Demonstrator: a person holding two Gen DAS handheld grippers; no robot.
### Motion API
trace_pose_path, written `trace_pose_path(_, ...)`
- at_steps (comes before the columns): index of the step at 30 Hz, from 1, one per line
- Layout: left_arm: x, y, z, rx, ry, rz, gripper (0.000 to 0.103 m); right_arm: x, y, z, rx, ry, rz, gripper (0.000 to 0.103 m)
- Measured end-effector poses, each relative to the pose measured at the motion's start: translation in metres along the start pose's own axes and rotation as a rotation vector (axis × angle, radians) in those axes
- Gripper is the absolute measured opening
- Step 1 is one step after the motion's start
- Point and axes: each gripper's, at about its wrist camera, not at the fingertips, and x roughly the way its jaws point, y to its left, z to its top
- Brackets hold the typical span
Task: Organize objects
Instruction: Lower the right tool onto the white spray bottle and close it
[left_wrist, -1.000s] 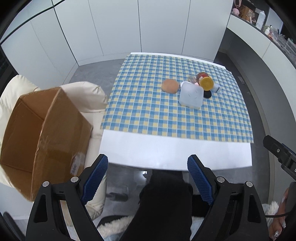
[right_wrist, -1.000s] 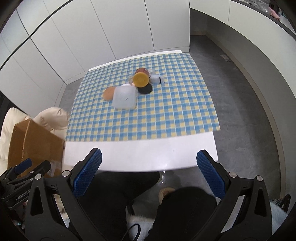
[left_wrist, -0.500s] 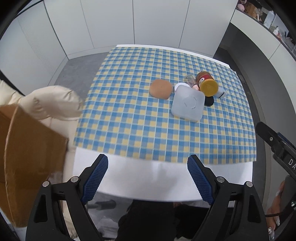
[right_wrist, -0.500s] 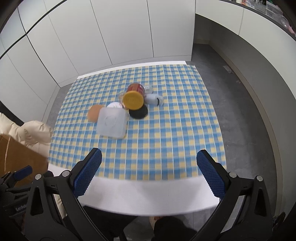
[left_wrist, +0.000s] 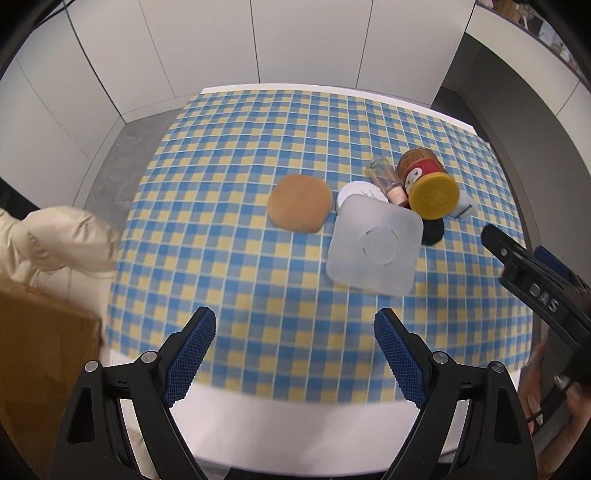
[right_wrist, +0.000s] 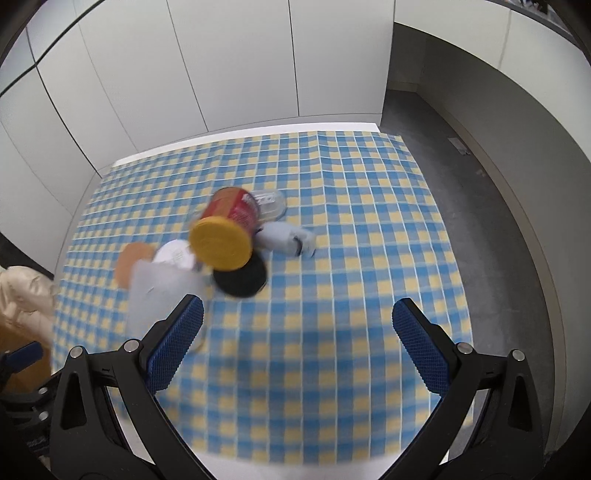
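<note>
Several small things lie bunched together right of centre on the blue-and-yellow checked cloth (left_wrist: 229, 236) covering the white counter (left_wrist: 295, 417). Nearest is a frosted, square plastic lid or box (left_wrist: 373, 248); it looks light, stiff and smooth, so I would take it across two opposite edges, not on its flat face. Just left of it lies a round tan disc, like a bun or a sponge (left_wrist: 300, 207), probably soft and yielding, best pinched gently across its width. Behind the frosted piece stands a tilted red-labelled jar with a yellow screw lid (left_wrist: 427, 181), likely the heaviest item and apt to roll; the lid's rim or the body just under it offers the surest hold. Touching it are a small clear bottle with a pink cap (left_wrist: 386, 180), perhaps glass and fragile, a white round tin (left_wrist: 361, 192), a flat black disc (right_wrist: 241, 277) and a pale bottle lying on its side (right_wrist: 286, 238).

Neither tool holds anything. The left tool (left_wrist: 291, 350) hangs with its blue pads spread wide above the near edge of the cloth, and the right tool (right_wrist: 297, 343) is likewise spread, with the cluster ahead of its left pad. A cream padded garment (left_wrist: 62, 240) and a brown cardboard box (left_wrist: 40, 376) sit off the counter's left side, the box perhaps the place to put things.
</note>
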Motion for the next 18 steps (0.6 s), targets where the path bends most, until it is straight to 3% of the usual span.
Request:
trace_pose_path(9, 0.049, -0.024, 0.015, 0.004, 0.028, 0.008, 0.088, 0.072, 0.000, 0.020, 0.022, 0.015, -0.010, 0.103)
trace_pose_path(18, 0.065, -0.029, 0.023, -0.032, 0.019, -0.011, 0.088, 0.099, 0.009, 0.024, 0.026, -0.001, -0.038, 0.099)
